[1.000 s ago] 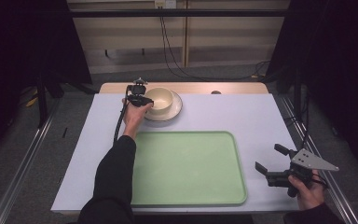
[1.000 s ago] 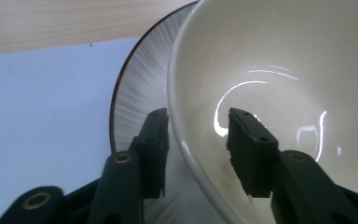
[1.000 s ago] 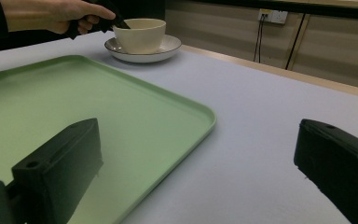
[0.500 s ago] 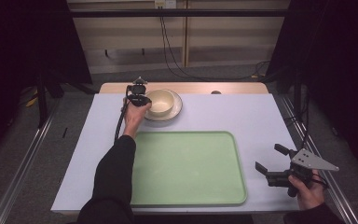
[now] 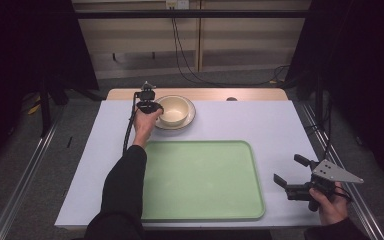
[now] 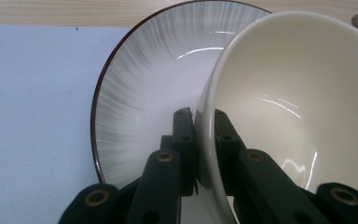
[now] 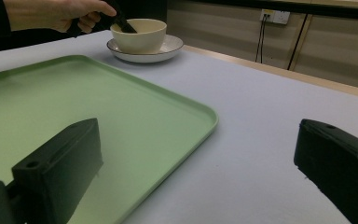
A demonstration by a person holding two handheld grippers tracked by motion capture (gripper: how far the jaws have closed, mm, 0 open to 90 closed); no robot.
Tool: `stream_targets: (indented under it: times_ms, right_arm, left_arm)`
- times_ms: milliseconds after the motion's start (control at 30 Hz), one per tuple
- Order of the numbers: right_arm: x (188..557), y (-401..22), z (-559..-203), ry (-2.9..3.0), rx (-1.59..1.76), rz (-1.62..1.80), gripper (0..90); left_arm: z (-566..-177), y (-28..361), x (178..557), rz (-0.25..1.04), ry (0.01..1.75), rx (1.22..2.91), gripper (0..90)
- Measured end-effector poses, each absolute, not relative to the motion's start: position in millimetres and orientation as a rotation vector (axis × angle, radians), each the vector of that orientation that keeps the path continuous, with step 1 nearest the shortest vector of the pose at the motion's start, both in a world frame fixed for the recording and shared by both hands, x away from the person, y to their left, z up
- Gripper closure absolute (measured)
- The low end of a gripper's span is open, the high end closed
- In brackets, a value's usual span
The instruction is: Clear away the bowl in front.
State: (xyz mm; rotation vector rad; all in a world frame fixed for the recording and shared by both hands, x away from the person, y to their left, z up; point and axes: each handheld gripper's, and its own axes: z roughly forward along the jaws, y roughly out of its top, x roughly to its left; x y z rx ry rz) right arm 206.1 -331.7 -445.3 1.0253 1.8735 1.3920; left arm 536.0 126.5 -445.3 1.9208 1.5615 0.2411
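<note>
A cream bowl [image 5: 175, 111] [image 6: 303, 88] stands in a white plate [image 5: 190, 119] [image 6: 144, 79] with a dark rim, at the far left of the table. My left gripper [image 5: 158, 108] [image 6: 204, 119] has just been closing and is shut on the bowl's left wall, one jaw outside and one inside. In the right gripper view the bowl [image 7: 140, 35] sits level on the plate [image 7: 170, 46], with the left hand [image 7: 60, 14] beside it. My right gripper [image 5: 290, 170] [image 7: 198, 133] hovers open and empty at the table's near right corner.
A large pale green tray [image 5: 200, 185] [image 7: 74, 98] lies bare in the middle front of the pale table [image 5: 260, 125]. A wooden strip [image 5: 245, 94] runs along the far edge. Cables hang behind the table.
The left gripper's jaws have come together on the bowl's wall. Both hands have kept their places and the bowl has not moved.
</note>
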Motion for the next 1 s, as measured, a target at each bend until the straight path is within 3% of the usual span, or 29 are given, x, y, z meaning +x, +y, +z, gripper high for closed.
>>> stream_targets:
  times_ms: [1000]
  right_arm:
    - [206.0, -332.2, -445.2, 1.877, 1.012, 1.4, 0.4]
  left_arm:
    - [-427.3, 144.5, 527.4, 0.209, 1.558, 1.803, 82.9]
